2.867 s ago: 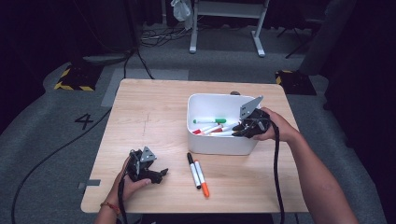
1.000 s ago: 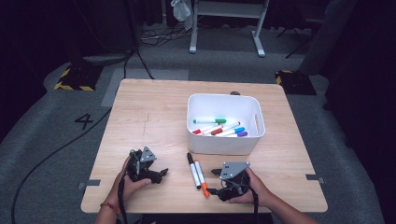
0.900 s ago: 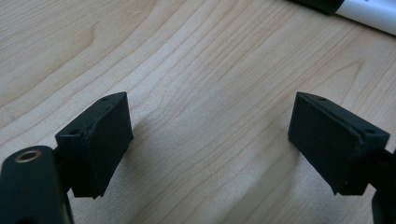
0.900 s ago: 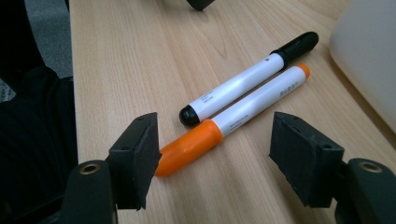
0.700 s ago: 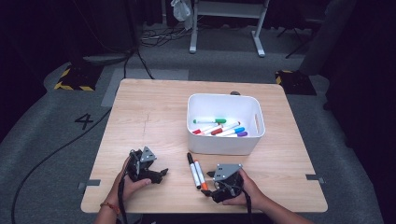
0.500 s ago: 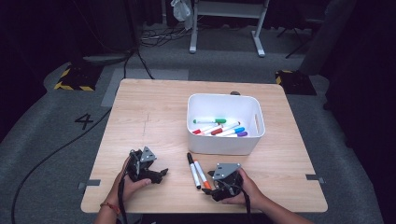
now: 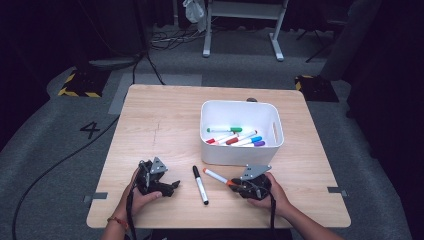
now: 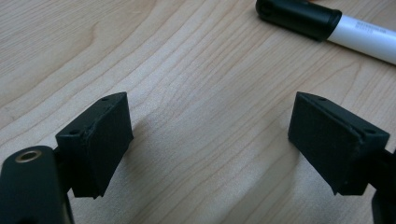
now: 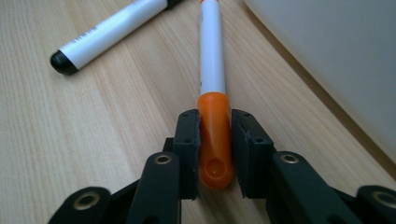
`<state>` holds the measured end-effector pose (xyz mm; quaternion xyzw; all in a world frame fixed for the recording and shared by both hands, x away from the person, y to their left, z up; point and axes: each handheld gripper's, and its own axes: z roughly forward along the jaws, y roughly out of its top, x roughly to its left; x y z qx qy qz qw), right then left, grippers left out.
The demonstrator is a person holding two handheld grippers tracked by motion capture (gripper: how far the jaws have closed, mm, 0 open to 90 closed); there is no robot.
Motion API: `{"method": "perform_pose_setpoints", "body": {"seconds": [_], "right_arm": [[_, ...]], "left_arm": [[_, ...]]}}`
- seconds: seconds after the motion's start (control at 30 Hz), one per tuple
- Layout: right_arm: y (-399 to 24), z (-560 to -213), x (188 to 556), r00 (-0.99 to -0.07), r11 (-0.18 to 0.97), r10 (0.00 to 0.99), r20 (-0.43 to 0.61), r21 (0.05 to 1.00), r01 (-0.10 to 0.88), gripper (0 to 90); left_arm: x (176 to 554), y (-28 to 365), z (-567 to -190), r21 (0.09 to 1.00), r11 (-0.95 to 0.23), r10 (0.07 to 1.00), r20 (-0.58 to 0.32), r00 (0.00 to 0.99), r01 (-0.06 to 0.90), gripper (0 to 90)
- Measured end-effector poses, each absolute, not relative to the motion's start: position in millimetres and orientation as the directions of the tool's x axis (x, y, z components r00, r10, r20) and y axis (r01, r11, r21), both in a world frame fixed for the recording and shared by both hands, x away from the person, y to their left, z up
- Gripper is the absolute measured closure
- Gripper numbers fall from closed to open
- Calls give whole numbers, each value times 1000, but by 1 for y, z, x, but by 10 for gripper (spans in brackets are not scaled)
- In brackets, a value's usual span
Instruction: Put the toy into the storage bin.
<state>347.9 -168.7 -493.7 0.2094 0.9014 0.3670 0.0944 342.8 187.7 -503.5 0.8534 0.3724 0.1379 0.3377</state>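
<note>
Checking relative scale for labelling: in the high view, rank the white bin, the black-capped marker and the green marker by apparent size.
1. white bin
2. black-capped marker
3. green marker, partly hidden, so unsure against the black-capped one.

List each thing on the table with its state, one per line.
Orange marker: capped, lying on the table, cap clamped.
Black marker: capped, lying free.
White bin: upright, open-topped, holds several markers.
Right gripper: just closed on the orange cap.
Left gripper: open, holding nothing.

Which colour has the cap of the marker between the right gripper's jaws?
Orange cap, clearest in the right gripper view.
</note>
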Motion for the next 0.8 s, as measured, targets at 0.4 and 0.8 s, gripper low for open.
{"method": "perform_pose_setpoints", "body": {"seconds": [0.4, 0.8], "right_arm": [[-180, -489, 352, -914, 666, 402, -45, 699, 259, 746], [-202, -472, 353, -922, 667, 376, -92, 717, 201, 748]], "left_arm": [[343, 187, -504, 680, -491, 731, -18, 682, 545, 137], [343, 187, -503, 679, -492, 731, -18, 682, 545, 137]]}}
